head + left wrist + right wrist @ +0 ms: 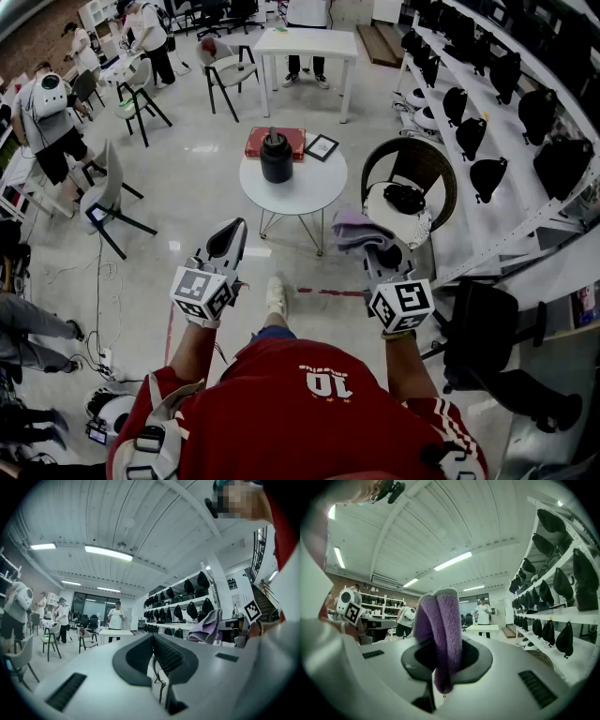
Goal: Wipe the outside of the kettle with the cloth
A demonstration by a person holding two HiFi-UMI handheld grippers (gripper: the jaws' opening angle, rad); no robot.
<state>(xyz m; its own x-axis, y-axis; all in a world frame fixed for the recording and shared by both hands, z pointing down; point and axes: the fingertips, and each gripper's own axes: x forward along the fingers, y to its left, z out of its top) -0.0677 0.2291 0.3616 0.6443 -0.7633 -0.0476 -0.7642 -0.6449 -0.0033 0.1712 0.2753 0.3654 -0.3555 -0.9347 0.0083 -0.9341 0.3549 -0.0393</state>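
Already your right gripper (440, 654) has the purple cloth (438, 625) pinched between its jaws, with a fold standing up past their tips. Your left gripper (152, 654) has its jaws pressed together on nothing. The kettle (275, 156) stands upright on the round white bench (314, 192), well ahead of both sets of jaws and touched by neither. By my reading, only the pick-up is done. The approach and all of the wiping are left.
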